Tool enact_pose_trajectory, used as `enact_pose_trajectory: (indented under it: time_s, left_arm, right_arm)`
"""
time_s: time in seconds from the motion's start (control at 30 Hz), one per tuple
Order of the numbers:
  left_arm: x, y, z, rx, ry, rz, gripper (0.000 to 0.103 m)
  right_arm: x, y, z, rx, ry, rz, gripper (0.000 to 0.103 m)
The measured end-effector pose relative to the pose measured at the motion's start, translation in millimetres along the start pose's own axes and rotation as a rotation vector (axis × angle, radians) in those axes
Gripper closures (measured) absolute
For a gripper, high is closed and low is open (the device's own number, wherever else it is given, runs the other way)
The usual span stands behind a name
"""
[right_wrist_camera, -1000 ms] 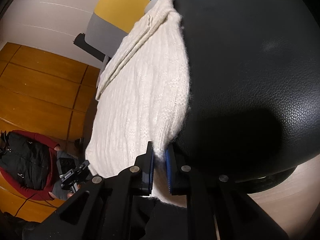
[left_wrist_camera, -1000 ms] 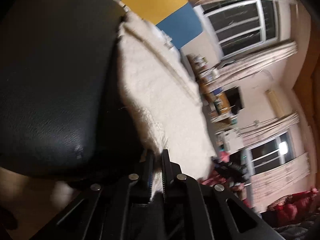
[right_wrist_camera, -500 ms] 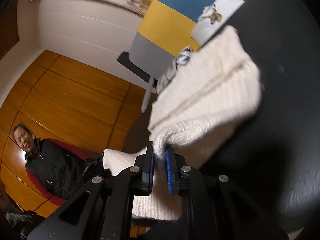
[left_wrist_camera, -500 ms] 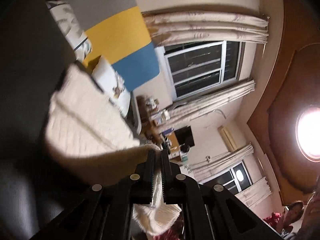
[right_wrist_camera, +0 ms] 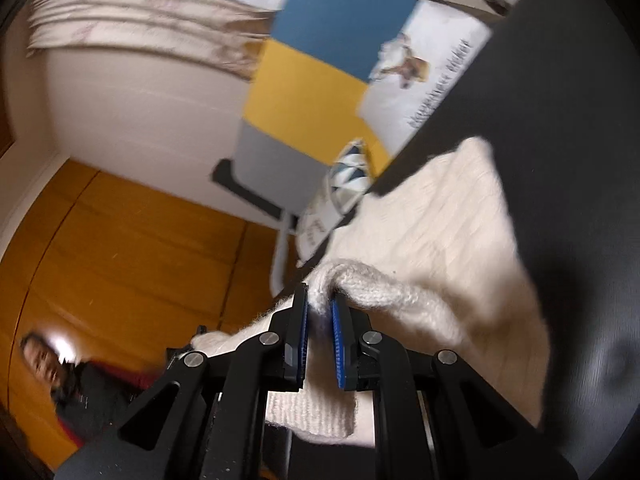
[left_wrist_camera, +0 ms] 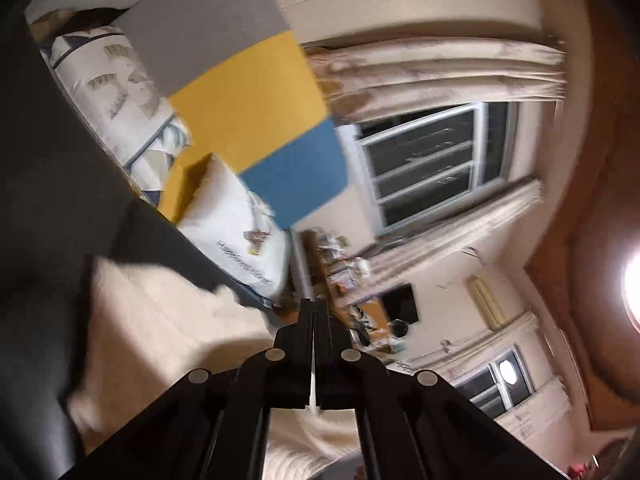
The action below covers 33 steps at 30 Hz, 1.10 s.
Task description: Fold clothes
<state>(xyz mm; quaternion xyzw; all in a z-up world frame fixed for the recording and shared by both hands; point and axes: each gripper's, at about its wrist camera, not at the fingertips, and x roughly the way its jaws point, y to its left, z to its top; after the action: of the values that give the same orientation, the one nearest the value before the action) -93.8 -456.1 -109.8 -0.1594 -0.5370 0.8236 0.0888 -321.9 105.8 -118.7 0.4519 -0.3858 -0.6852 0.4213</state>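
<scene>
A cream knitted sweater (right_wrist_camera: 440,240) lies on a black leather surface (right_wrist_camera: 560,120). My right gripper (right_wrist_camera: 319,304) is shut on a bunched fold of its edge, with the knit squeezed between the blue pads and held up over the rest of the garment. In the left wrist view the sweater (left_wrist_camera: 160,320) lies blurred to the left of and below my left gripper (left_wrist_camera: 315,304). That gripper's jaws are closing and stand pressed together. No cloth shows at the tips, only a thin pale sliver low in the gap.
Printed white cushions (left_wrist_camera: 236,224) lean against a grey, yellow and blue headboard (left_wrist_camera: 248,100) beyond the black surface (left_wrist_camera: 60,200). Behind are curtained windows (left_wrist_camera: 432,160) and a cluttered desk (left_wrist_camera: 340,264). A person (right_wrist_camera: 60,380) in dark clothes sits by the wooden wall at the lower left.
Both grippers swung up and forward over the black surface, carrying the sweater's edge across the rest of it. The cloth that stuck out of the left jaws is gone and they have closed together.
</scene>
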Motion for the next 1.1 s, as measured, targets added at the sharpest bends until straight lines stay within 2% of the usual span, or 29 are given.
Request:
enact_pose_trajectory:
  time_s: [0.13,0.2,0.23,0.33,0.47,0.53,0.6,0.63,0.7,0.8,0.9,0.97,1.0,1.03,1.1]
  left_arm:
    - [38.7,40.3,13.8,-0.049,0.034,0.178,0.103]
    - [44.9,53.0,13.4,-0.061,0.054,0.250,0.103]
    - [43.7,59.2,12.8,-0.082,0.060,0.260,0.102]
    - [33.5,74.5,12.9,-0.145,0.079,0.277,0.085]
    - [26.6,84.7,10.7,-0.144,0.138,0.305,0.077]
    - [33.3,84.8,7.9,-0.142,0.190,0.285,0.076]
    - [36.8,76.6,5.3,-0.105,0.207,0.271,0.072]
    - [41.3,71.8,4.5,-0.069,0.222,0.287,0.072]
    - [54.2,66.8,1.4,-0.008,0.269,0.357,0.071]
    - [71.2,61.6,-7.2,0.057,0.342,0.411,0.071]
    - [79.7,55.9,-14.7,0.104,0.373,0.434,0.073]
    - [81.8,53.2,-17.2,0.148,0.373,0.446,0.075]
    - [82.7,52.0,-18.2,0.168,0.373,0.451,0.082]
    - [82.1,51.9,-18.1,0.179,0.369,0.454,0.084]
    - [80.3,53.5,-17.5,0.177,0.360,0.444,0.084]
  right_arm:
    - [38.1,-30.8,21.5,0.048,0.045,-0.127,0.092]
    - [51.4,-43.8,26.5,0.063,0.069,-0.182,0.092]
    - [50.6,-45.7,26.0,0.071,0.068,-0.175,0.092]
    - [48.2,-51.6,24.3,0.095,0.063,-0.154,0.089]
    - [44.0,-53.9,22.1,0.109,0.078,-0.124,0.087]
    - [44.9,-61.4,22.4,0.182,0.082,-0.053,0.071]
    - [46.0,-61.3,23.1,0.186,0.071,-0.041,0.067]
    - [48.0,-61.9,22.2,0.200,0.077,-0.017,0.055]
    - [51.8,-62.7,20.0,0.232,0.085,0.034,0.043]
    - [54.7,-52.1,18.9,0.167,0.087,0.005,0.043]
    - [60.8,-51.1,18.2,0.153,0.098,-0.027,0.043]
    - [56.7,-40.7,19.4,0.093,0.102,-0.079,0.043]
    - [54.8,-29.6,20.4,0.011,0.110,-0.139,0.043]
    - [52.2,-15.0,19.9,-0.104,0.117,-0.223,0.043]
    - [49.8,5.3,20.0,-0.291,0.126,-0.334,0.043]
